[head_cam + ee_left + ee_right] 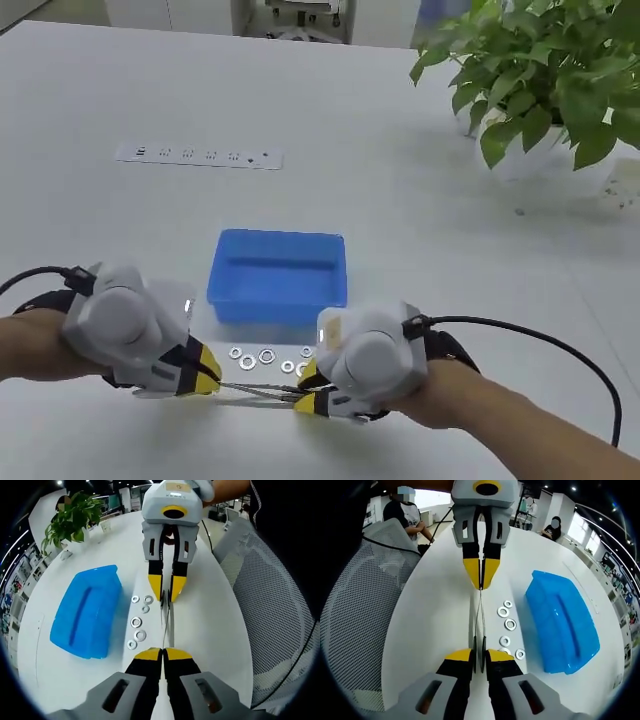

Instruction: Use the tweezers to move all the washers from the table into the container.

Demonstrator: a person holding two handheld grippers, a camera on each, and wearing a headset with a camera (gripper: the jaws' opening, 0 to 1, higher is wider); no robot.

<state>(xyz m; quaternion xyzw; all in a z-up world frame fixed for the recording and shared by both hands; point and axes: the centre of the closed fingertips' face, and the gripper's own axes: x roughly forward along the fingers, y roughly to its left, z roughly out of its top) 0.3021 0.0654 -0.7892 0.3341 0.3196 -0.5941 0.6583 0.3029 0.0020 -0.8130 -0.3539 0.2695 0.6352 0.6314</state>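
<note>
The left gripper [207, 377], jaws closed on one end of the tweezers [255, 392], faces the right gripper [304, 393], clamped on the other end, with washers [266, 356] on the tabletop [400, 200] just before the blue container [278, 272].

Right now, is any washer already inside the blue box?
No, the blue container looks empty in the head view, and the washers lie on the table in front of it.

The left gripper [208, 378] and right gripper [306, 392] are held low and level, their tips facing each other and close together. Each has its jaws closed on one end of the tweezers [258, 392]. The left forearm [25, 350] and right forearm [500, 420] reach in from either side.
</note>
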